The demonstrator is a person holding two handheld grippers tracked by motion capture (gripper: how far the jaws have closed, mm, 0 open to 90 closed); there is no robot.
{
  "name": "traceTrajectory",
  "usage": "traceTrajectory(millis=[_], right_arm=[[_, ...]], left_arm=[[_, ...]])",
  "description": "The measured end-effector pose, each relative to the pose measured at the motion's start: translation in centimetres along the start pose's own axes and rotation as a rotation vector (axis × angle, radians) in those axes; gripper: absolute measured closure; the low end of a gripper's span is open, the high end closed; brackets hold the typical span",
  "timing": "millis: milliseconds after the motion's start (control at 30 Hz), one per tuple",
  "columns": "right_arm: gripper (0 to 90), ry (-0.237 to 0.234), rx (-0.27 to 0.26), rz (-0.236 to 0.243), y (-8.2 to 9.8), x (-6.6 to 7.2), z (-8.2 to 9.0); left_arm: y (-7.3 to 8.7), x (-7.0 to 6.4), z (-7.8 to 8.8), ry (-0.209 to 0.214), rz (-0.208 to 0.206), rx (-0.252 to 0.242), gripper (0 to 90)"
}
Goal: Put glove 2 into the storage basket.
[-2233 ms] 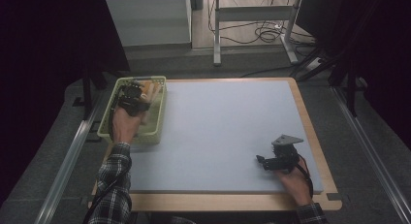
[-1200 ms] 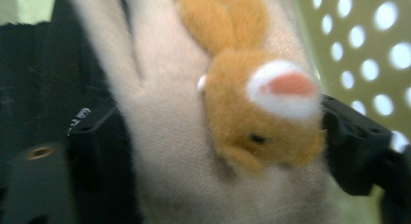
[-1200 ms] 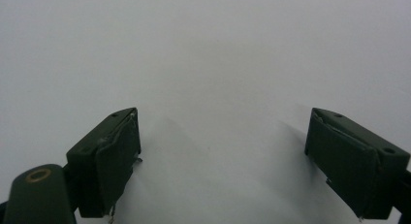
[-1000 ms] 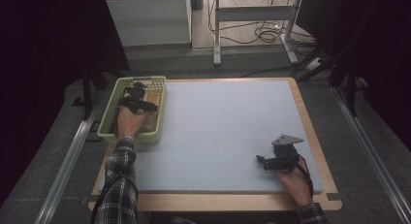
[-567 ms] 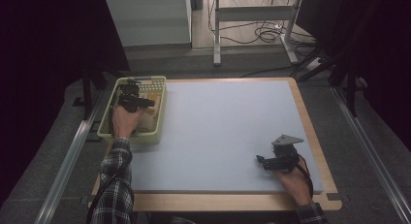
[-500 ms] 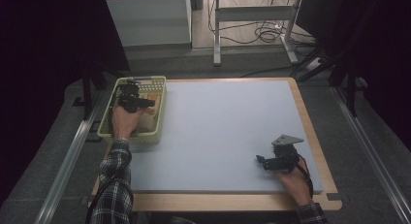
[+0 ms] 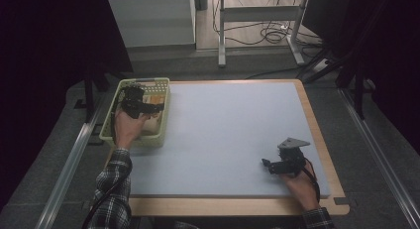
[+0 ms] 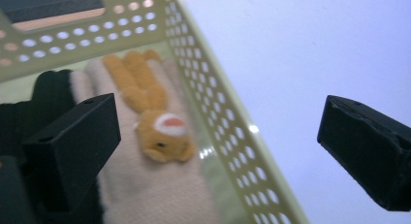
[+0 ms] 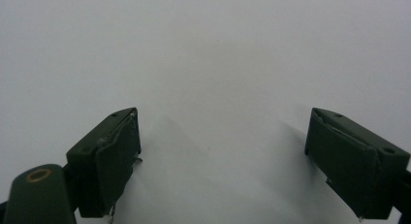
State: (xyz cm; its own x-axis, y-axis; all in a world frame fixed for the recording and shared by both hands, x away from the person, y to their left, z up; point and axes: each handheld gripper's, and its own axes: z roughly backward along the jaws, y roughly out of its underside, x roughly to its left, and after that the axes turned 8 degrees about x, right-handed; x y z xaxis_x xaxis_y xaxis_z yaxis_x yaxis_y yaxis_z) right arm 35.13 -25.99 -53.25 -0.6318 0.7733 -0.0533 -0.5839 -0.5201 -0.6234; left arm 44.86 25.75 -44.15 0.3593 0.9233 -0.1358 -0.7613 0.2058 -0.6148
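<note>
Presently, at the table:
Basket: pale green perforated basket (image 7: pixel 111 121) at the far left corner of the mat, its holed wall (image 8: pixel 228 132) running between the left gripper's two jaws in the left gripper view.
Plush toy: small orange soft toy (image 8: pixel 155 122) lying inside the basket on a cream cloth (image 8: pixel 145 190), face toward the camera, close to the holed wall (a dark item lies beside the cloth, too blurred to name).
Left gripper: left gripper (image 7: pixel 143 106) above the basket; jaws wide, having just been opening; nothing pressed between them, one jaw over the basket's inside, the other over the mat.
Right gripper: right gripper (image 7: pixel 267 165) low over the mat near the front right edge; jaws wide apart, holding nothing, plain surface between them.
Mat: light blue-grey mat (image 7: pixel 233 135) covering the wooden table (image 7: pixel 327 154).
Person: checked sleeve (image 7: pixel 111 189) at the left forearm.
</note>
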Motion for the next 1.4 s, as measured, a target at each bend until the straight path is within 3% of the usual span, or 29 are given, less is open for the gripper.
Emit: traceTrajectory(millis=[367,733,1167,1400], right_arm=[[12.2,0.0,0.001,-0.002,0.0,0.0,0.0],[12.2,0.0,0.003,-0.002,0.0,0.0,0.0],[12.2,0.0,0.002,-0.001,0.0,0.0,0.0],[12.2,0.0,0.002,0.0,0.0,0.0,0.0]], left_arm=[[0.9,-3.0,0.8,0.037,-0.1,-0.021,0.3],[2.0,-5.1,1.2,0.094,-0.139,-0.044,0.1],[3.5,-8.9,1.8,0.109,-0.242,-0.056,0.4],[4.8,-11.1,1.7,0.152,-0.291,-0.063,0.3]])
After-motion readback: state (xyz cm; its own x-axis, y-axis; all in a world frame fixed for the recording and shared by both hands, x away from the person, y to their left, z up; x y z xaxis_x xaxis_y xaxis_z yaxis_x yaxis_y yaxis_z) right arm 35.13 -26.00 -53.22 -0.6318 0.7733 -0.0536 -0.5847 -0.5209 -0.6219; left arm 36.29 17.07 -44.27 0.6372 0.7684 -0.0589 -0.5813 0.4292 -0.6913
